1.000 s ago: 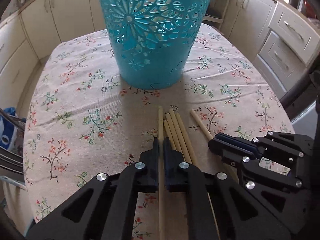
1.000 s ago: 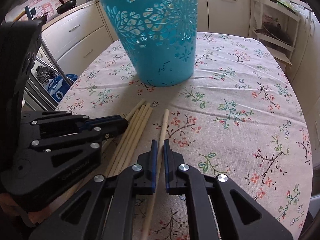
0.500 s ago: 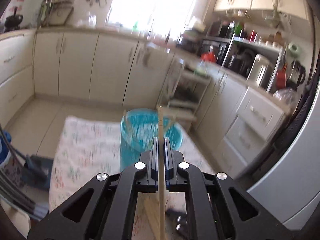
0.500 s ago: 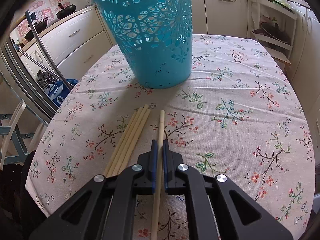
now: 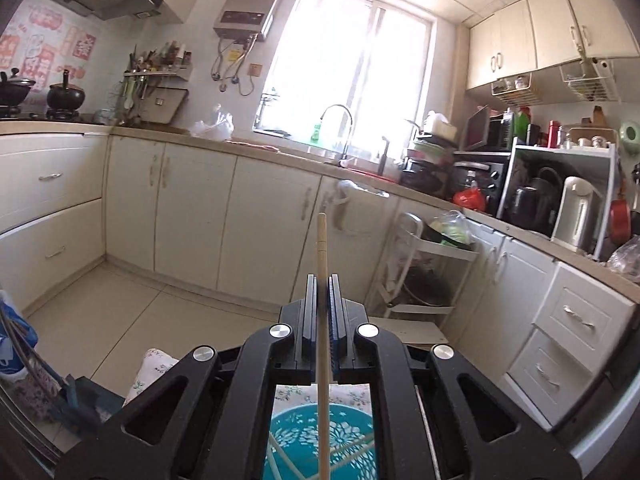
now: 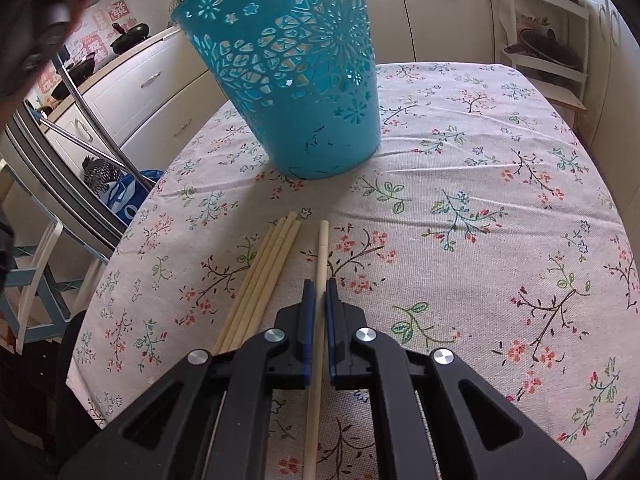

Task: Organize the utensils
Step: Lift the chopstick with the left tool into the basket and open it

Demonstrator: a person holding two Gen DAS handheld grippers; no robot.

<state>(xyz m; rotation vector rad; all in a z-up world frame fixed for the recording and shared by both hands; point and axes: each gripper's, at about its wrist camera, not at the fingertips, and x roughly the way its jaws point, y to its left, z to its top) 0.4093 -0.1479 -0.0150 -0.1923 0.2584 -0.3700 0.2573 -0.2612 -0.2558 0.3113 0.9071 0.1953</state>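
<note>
Left claw (image 5: 322, 312) clenched on one chopstick (image 5: 321, 248) above the basket (image 5: 288, 436), right claw (image 6: 317, 312) clenched on another chopstick (image 6: 321, 252): tip it downward before releasing.

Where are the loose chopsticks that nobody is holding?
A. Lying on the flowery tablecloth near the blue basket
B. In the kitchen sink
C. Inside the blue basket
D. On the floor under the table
A: the right wrist view shows the bundle of loose chopsticks lying flat on the flowery tablecloth, a little in front of the blue basket.
</note>
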